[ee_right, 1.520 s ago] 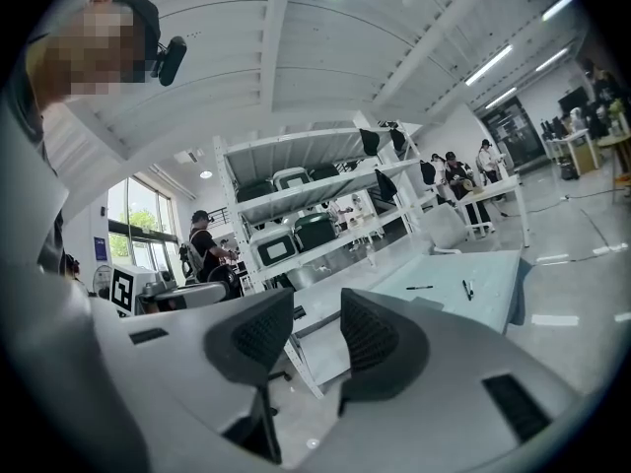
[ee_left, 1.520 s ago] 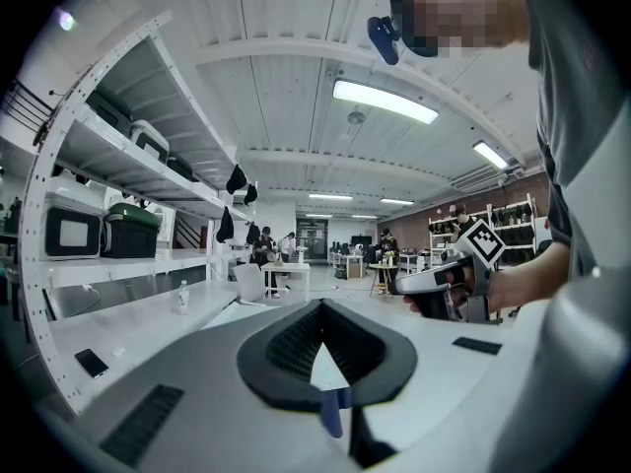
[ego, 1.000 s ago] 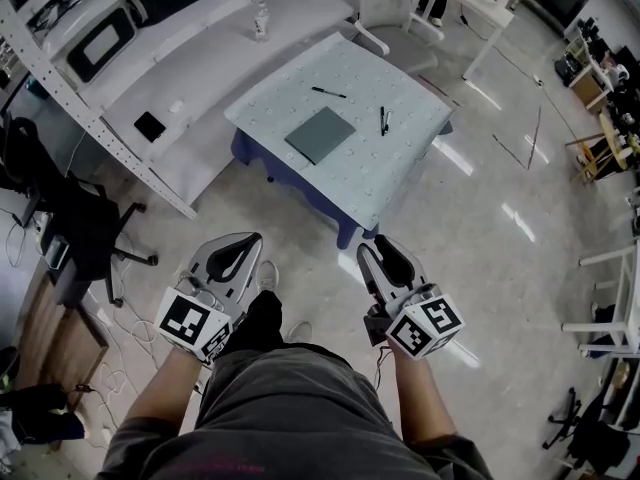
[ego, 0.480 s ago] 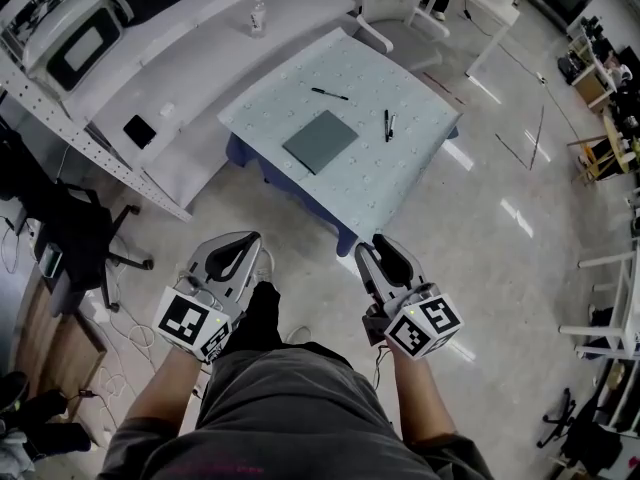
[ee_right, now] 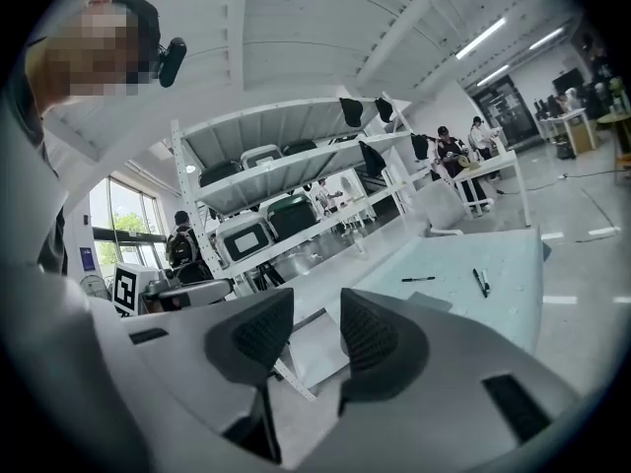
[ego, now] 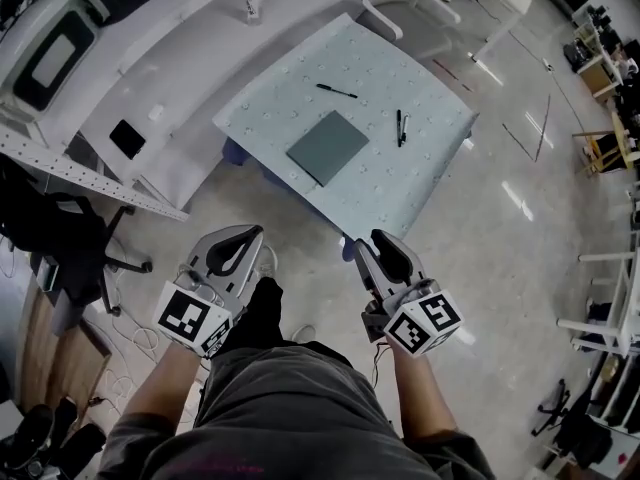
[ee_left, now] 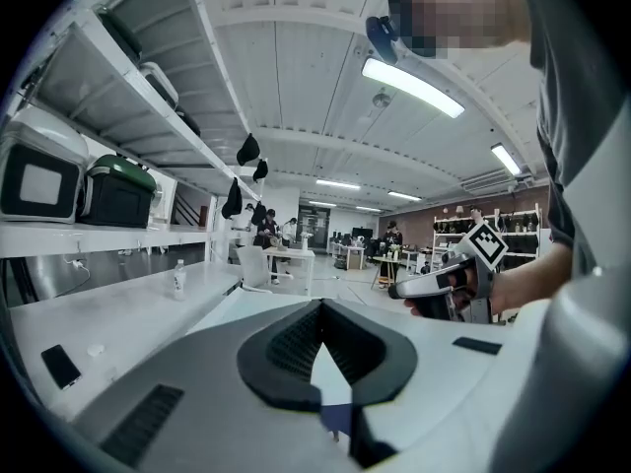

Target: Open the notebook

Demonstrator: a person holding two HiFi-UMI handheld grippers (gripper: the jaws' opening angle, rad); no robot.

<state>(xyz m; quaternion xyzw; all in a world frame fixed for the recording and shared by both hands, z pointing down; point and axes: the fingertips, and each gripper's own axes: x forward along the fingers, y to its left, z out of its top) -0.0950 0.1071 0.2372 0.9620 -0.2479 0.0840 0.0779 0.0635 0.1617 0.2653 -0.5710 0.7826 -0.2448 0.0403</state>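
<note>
A grey-green notebook (ego: 327, 146) lies shut on the table with the pale blue cloth (ego: 290, 88), some way ahead of me. One black pen (ego: 337, 91) lies beyond it and two more (ego: 400, 128) to its right. My left gripper (ego: 236, 250) is held low over the floor, short of the table, its tips touching and nothing in it. My right gripper (ego: 386, 252) hangs beside it with a narrow gap between its pads, also empty. In the right gripper view the right gripper (ee_right: 315, 302) points at the table (ee_right: 498, 259) and pens (ee_right: 480, 282).
A white shelving rack (ego: 70, 153) and a long white counter (ego: 190, 68) with a dark phone (ego: 127, 139) and a bottle (ego: 254, 3) run along the left. A black office chair (ego: 70, 233) stands at left. White desks and people are far off across the shiny floor (ego: 500, 228).
The view has drifted, and the table and notebook now sit slightly further right and lower in the picture. Both grippers keep the same pose in front of my body.
</note>
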